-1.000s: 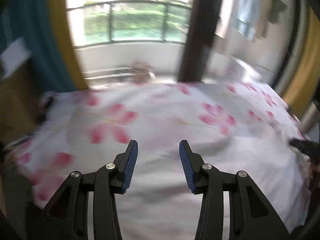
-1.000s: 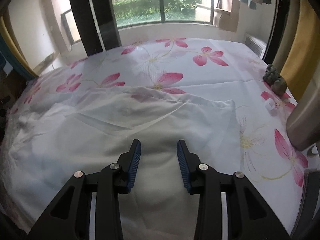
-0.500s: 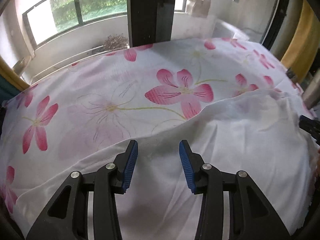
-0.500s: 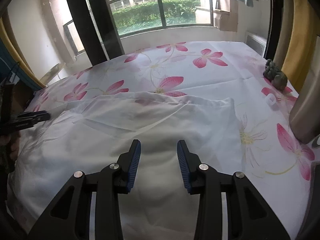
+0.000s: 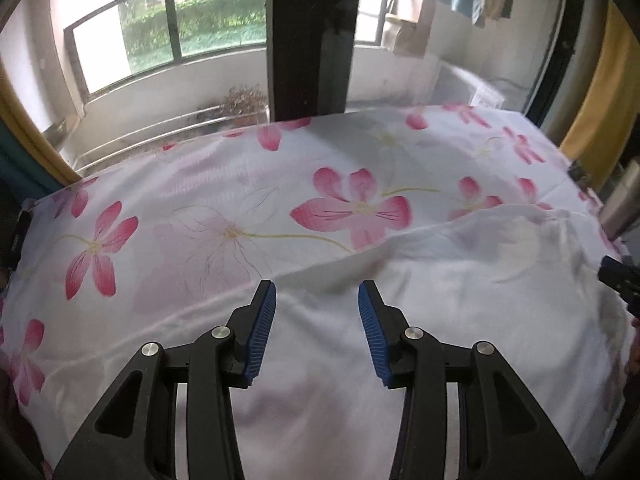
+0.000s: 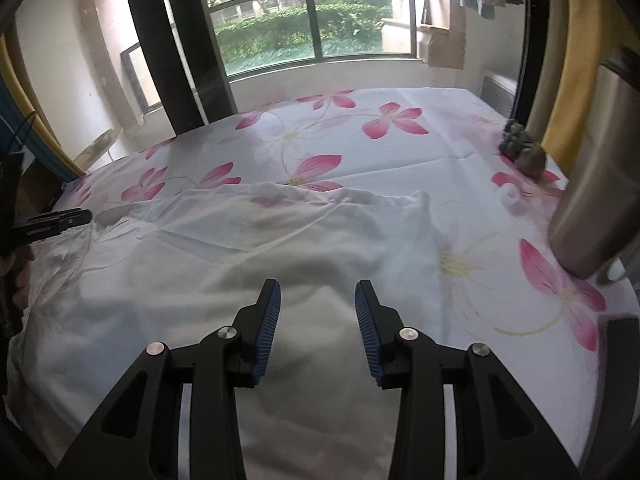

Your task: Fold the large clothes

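Observation:
A large white garment (image 5: 460,280) lies spread and rumpled on a sheet with pink flowers (image 5: 224,208). My left gripper (image 5: 317,292) hovers open over the garment's left edge, with nothing between its blue pads. My right gripper (image 6: 318,288) hangs over the middle of the white garment (image 6: 240,264); its jaws are opening and nothing is pinched between them. The garment's folded top hem runs across the flowered sheet (image 6: 360,152). Each gripper shows in the other's view: the right gripper (image 5: 618,280) at the right edge, the left gripper (image 6: 60,220) at the left edge.
A steel flask (image 6: 592,184) stands at the sheet's right edge, with a dark figurine (image 6: 524,148) and a small white object (image 6: 512,196) beyond it. A dark pillar (image 5: 312,40) and windows rise behind the far edge. Yellow curtains hang at both sides.
The left view has swung from a blurred look over the flowered sheet to the garment's left edge. The right gripper's jaws stand slightly wider and its view has drawn back a little.

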Demonstrator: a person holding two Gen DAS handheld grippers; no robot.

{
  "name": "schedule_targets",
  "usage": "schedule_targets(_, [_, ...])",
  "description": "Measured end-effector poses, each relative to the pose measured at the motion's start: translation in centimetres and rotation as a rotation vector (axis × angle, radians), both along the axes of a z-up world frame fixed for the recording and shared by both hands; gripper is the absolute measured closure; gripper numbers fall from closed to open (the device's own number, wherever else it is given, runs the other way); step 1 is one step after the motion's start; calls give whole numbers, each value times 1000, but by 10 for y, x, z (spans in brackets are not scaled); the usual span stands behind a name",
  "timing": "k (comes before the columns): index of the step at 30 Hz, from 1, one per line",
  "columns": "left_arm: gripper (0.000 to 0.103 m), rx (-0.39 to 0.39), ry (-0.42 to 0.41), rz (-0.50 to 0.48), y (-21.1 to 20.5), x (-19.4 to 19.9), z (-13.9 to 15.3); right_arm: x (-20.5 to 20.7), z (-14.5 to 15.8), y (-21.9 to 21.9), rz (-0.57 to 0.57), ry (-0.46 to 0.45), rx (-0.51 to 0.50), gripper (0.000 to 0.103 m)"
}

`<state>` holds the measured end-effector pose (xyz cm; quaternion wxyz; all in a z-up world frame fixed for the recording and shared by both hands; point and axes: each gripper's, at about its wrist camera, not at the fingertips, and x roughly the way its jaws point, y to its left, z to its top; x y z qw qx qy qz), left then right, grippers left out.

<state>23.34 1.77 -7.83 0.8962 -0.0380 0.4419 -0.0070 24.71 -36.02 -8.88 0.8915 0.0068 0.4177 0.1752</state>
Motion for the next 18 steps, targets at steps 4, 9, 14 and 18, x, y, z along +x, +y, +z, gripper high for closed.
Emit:
schedule_targets(4, [57,-9,-38,-9,-9,-32,10,-13,8,-1,-8,-22,-13,51])
schedule_targets(9, [57,-49,-58,-11,-17,-71,13,-35,24,1,-2,-61,-19,51])
schedule_targets(14, [57,-83,-69,0,-21,-105,12,-55,37,3,5,-100,-18,50])
schedule_targets(18, [57,-94,-75,4,-25,-128,10,-68,38,5,11,-102,-16,39])
